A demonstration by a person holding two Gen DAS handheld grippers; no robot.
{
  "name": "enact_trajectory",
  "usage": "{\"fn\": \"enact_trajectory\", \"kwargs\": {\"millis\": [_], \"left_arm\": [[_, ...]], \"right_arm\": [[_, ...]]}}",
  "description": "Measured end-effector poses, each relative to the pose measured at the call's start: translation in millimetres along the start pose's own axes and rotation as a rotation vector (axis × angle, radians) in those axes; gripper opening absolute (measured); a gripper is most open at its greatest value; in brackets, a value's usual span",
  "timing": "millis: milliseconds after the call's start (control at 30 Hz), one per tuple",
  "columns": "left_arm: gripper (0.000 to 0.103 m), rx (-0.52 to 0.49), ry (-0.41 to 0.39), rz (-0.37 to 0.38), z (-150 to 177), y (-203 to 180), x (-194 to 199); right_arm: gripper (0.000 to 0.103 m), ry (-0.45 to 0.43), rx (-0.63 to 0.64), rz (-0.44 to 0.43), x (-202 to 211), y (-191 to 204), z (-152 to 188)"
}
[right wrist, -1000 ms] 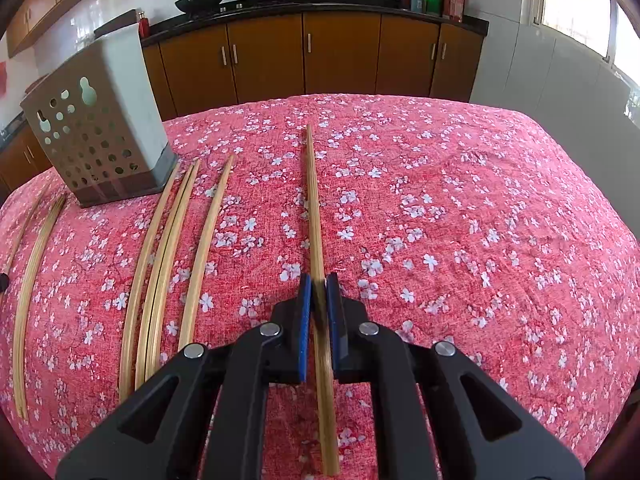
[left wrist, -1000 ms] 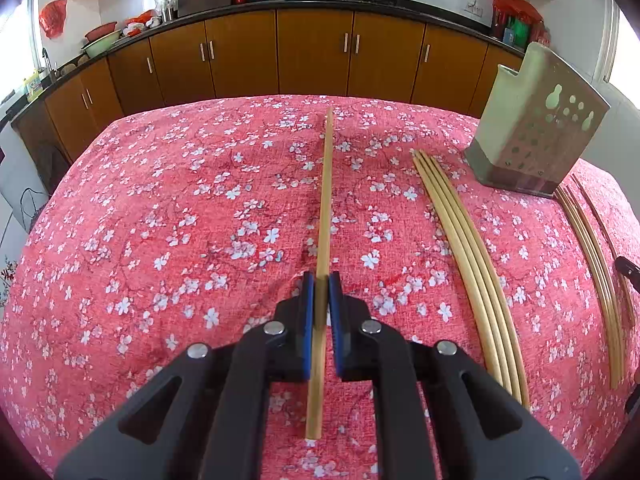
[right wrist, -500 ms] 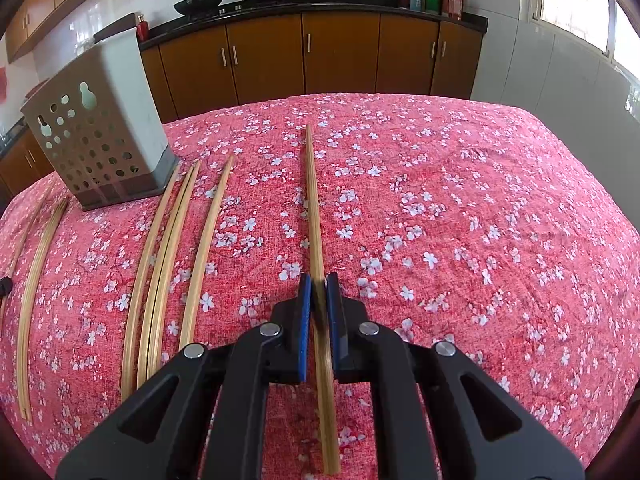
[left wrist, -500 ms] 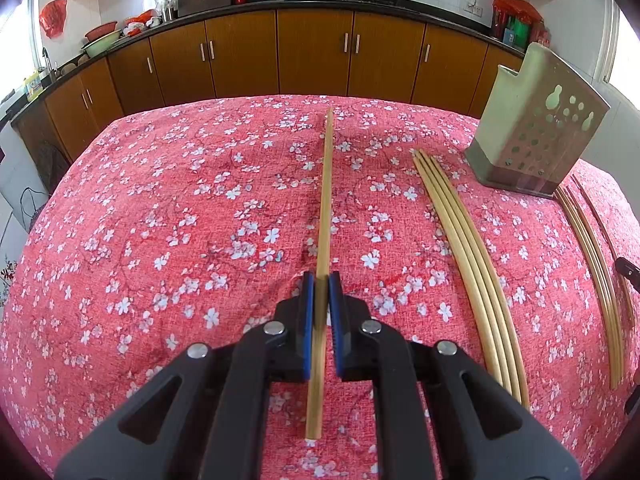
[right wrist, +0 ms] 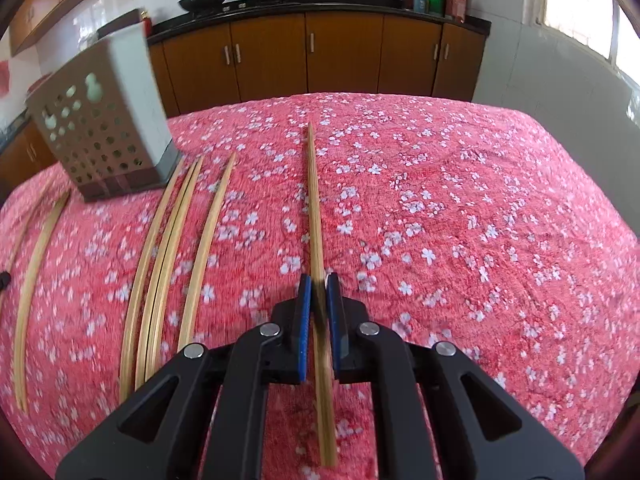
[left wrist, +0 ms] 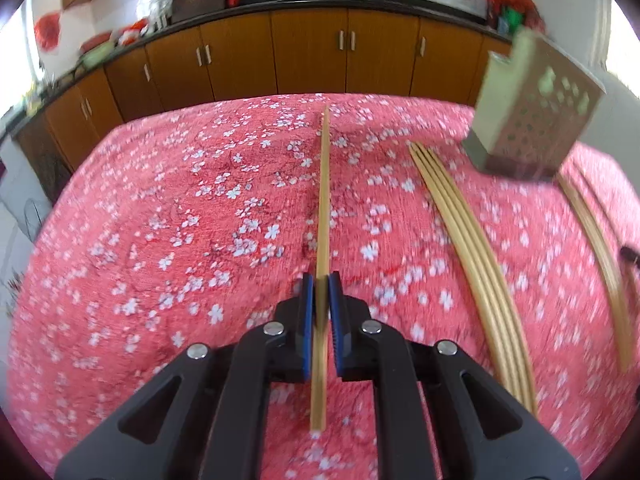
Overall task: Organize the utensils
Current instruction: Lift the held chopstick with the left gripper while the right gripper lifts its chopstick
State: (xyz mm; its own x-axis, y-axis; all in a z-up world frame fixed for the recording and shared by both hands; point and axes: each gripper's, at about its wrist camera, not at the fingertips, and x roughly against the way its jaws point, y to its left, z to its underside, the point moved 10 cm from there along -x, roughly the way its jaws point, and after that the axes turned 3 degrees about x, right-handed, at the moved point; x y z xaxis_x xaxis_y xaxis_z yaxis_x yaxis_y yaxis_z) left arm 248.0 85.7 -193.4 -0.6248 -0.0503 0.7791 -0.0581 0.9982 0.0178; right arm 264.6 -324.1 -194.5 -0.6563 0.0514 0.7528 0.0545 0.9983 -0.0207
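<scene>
In the left wrist view my left gripper [left wrist: 320,284] is shut on a bamboo chopstick [left wrist: 324,184] that points straight away over the red flowered cloth [left wrist: 160,220]. Its rear end sticks out behind the blue pads. My right gripper [right wrist: 319,284] is shut the same way on another chopstick [right wrist: 314,200]. A perforated grey utensil holder [left wrist: 536,112] stands at the far right in the left view; the same holder [right wrist: 100,120] shows at the far left in the right view. Several loose chopsticks [left wrist: 472,248] lie side by side below the holder, and the right view shows them [right wrist: 168,260] too.
More chopsticks [left wrist: 596,236] lie right of the holder, and one [right wrist: 36,264] shows near the left edge of the right view. Brown kitchen cabinets [left wrist: 312,52] and a counter with woks run behind the table. A tiled wall and a window [right wrist: 580,8] are on the right.
Both views have turned slightly blurred. The grips on the two chopsticks and the layout on the cloth look the same.
</scene>
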Motion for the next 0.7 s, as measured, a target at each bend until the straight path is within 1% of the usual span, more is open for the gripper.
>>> {"fn": "enact_trajectory", "kwargs": {"millis": [133,200,267,333,433,467,567,633,700], "left_arm": [[0.012,-0.022,-0.008,-0.004,11,0,8],[0.009,-0.025,-0.007,-0.001,14,0,11],[0.009,-0.03,0.002,-0.005,15,0,13],[0.009,-0.027,-0.008,-0.002,9,0,20],[0.009,-0.022,-0.085,0.004,-13,2,49],[0.009,-0.018,-0.109,0.007,-20,2,58],[0.009,0.0,-0.204,0.02,-49,3,91],[0.009,0.02,-0.265,0.031,-70,2,113],[0.009,0.034,-0.31,0.038,-85,2,129]], "right_arm": [[0.009,0.0,-0.011,-0.027,5,0,7],[0.009,0.0,-0.014,-0.03,6,1,7],[0.008,0.007,-0.015,-0.028,8,1,6],[0.008,-0.022,-0.027,-0.038,18,-1,0],[0.008,-0.111,-0.036,-0.035,46,-4,-23],[0.008,-0.154,-0.039,-0.034,60,-6,-35],[0.008,-0.245,-0.034,-0.026,89,-7,-60],[0.008,-0.29,-0.027,-0.022,102,-8,-74],[0.008,-0.332,-0.021,-0.025,116,-7,-87]]}}
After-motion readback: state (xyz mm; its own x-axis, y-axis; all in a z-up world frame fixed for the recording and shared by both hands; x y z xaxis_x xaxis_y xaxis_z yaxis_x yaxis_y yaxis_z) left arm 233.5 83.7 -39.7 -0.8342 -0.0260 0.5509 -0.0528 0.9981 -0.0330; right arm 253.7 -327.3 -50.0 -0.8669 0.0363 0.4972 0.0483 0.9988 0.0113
